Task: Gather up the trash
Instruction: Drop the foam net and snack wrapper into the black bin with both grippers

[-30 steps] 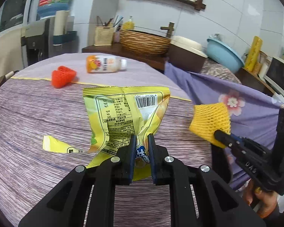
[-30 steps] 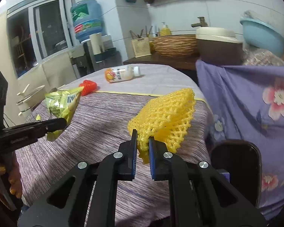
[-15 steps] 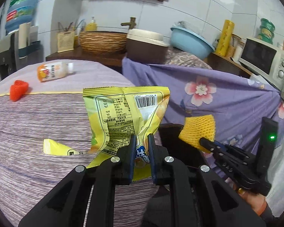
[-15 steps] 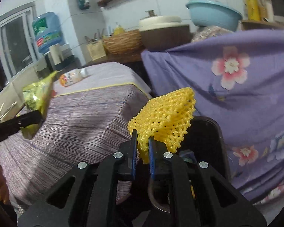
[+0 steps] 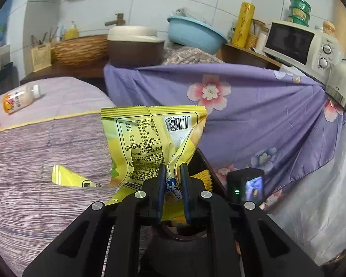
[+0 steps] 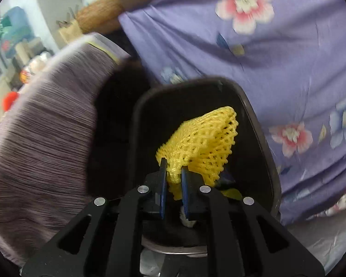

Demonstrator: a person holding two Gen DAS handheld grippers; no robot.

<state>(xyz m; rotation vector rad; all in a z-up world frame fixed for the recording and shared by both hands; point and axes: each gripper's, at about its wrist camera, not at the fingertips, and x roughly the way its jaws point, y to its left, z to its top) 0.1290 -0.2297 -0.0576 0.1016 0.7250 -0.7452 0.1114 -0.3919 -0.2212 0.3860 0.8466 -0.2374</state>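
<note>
Comparing with a second ago, we find both claws off the counter (image 5: 34, 143): the right claw (image 6: 173, 172), jaws just easing, pinches the yellow foam net (image 6: 203, 143) inside the black bin (image 6: 263, 138); the left claw (image 5: 173, 175) clamps the snack bag (image 5: 150, 138) nearby, next to drop.

The bench (image 5: 34, 143) lay to the left, with a bottle (image 5: 18, 98) and a torn strip (image 5: 73, 180) on it. The bin (image 6: 253, 106) stood right of the bench's edge, before the draped cloth (image 5: 265, 115). On the far counter sat a basket (image 5: 80, 49), a basin (image 5: 193, 34) and, rightmost, a microwave (image 5: 299, 43).
</note>
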